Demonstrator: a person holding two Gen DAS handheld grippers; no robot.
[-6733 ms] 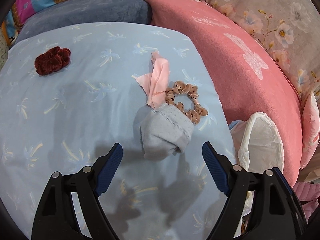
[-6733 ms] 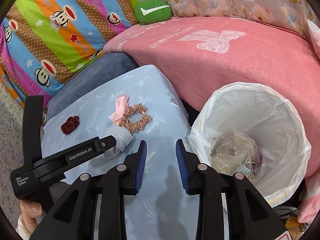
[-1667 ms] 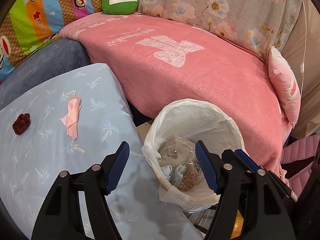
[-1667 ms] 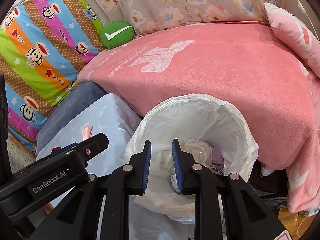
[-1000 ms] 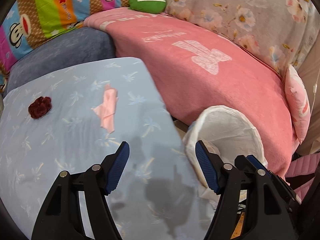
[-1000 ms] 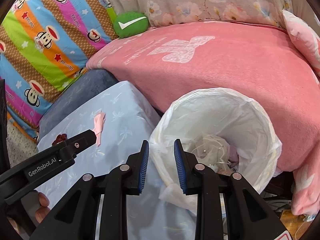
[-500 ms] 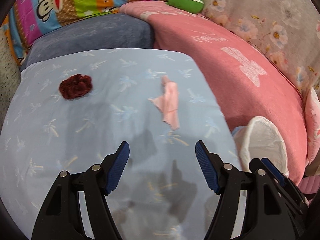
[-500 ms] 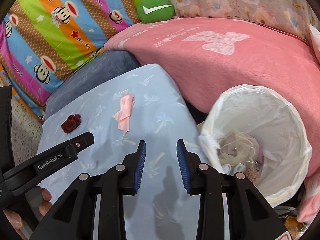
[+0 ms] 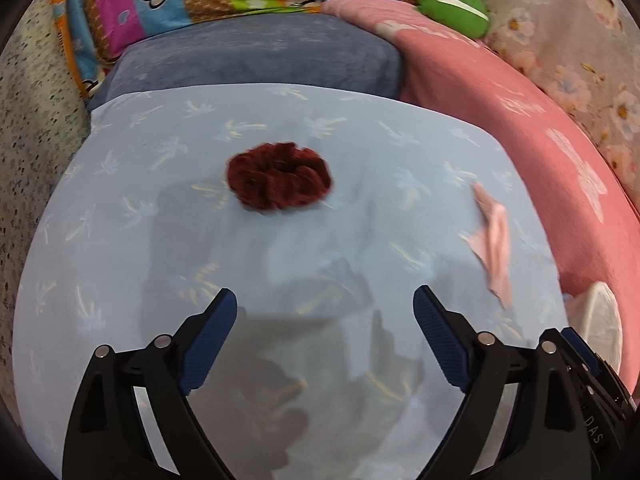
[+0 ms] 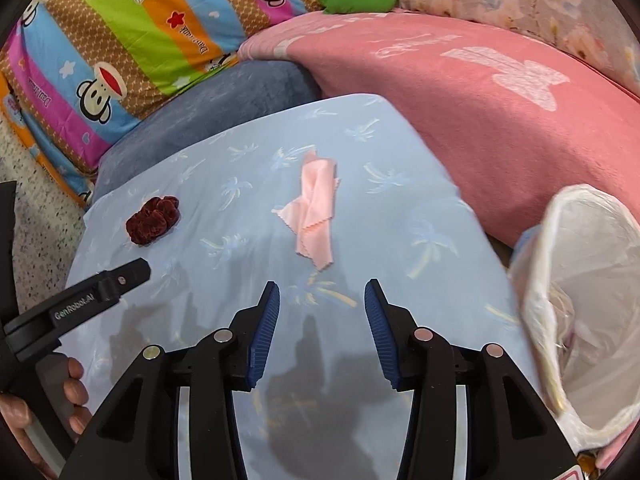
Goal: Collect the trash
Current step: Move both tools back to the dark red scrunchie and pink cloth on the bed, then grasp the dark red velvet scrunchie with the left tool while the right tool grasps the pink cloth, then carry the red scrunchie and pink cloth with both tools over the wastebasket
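Jaws apart and empty on both grippers, with two pieces of trash left on the bed.

Both sets of jaws have just been opening with nothing between them: the left gripper stands very wide over the pale blue palm-print bed sheet, the right gripper about half open over the same sheet. Largest first, the white plastic-lined trash bin sits at the bed's right edge beside the pink blanket and already holds some crumpled pale material, so part of the collecting looks done. Uncollected are the pink pinked-edge cloth strip, lying just ahead of the right jaws, and the smaller dark red velvet scrunchie, lying ahead of the left jaws. Neither is touched yet; I judge both pickups and drops remain.
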